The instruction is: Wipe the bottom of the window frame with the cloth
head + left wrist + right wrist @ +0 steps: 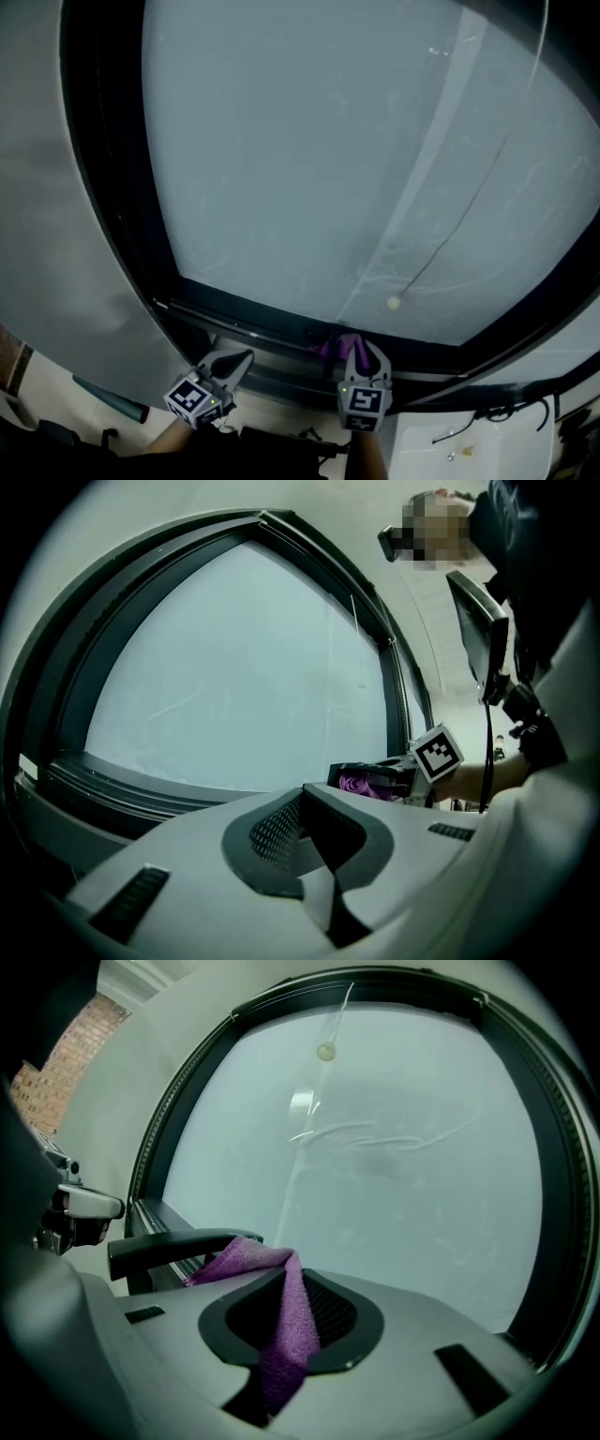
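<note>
Plainly the right gripper (364, 361) was the one placed to wipe. Its jaws were clamped on the purple cloth (286, 1326), whose loose end spilled forward and left of the tips, at the bottom of the window frame (253, 323). That rail ran crosswise just ahead of the jaws. The left gripper (305, 808), jaws closed on nothing, hung near, off to the left.

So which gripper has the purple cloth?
The right gripper, its jaws shut on the cloth; the left gripper holds nothing.
</note>
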Demonstrator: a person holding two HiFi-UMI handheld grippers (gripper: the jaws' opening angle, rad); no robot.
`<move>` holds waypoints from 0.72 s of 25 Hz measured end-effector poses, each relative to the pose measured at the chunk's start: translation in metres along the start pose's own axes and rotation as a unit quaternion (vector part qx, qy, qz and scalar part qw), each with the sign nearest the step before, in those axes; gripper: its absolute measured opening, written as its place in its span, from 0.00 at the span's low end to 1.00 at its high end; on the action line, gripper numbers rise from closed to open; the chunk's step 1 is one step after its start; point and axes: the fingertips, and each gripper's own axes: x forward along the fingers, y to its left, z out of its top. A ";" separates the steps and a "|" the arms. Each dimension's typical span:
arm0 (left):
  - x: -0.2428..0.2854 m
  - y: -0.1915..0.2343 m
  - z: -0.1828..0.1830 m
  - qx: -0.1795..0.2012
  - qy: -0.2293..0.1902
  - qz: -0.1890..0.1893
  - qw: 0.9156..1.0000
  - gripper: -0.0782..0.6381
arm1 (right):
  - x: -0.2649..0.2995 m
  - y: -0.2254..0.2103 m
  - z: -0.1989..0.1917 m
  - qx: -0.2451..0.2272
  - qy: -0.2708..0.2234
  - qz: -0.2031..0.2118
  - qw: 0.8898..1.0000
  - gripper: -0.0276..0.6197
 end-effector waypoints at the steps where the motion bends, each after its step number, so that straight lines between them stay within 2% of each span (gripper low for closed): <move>1: 0.001 -0.001 0.001 0.001 -0.002 0.000 1.000 0.11 | 0.001 -0.004 0.000 -0.002 0.001 -0.005 1.000 0.14; 4: -0.001 -0.005 0.001 0.002 -0.003 0.001 1.000 0.11 | 0.003 -0.019 0.008 0.018 -0.005 -0.032 0.999 0.14; 6: -0.004 -0.006 0.000 0.002 -0.001 0.003 1.000 0.11 | 0.009 -0.021 0.015 0.031 -0.008 -0.031 0.999 0.14; 13: -0.019 -0.001 -0.004 -0.002 0.007 0.017 1.000 0.11 | 0.021 -0.023 0.000 -0.004 0.038 -0.045 0.998 0.14; 18: -0.015 -0.008 -0.006 -0.004 0.011 0.005 1.000 0.11 | 0.016 -0.036 -0.018 -0.031 0.068 -0.063 0.995 0.14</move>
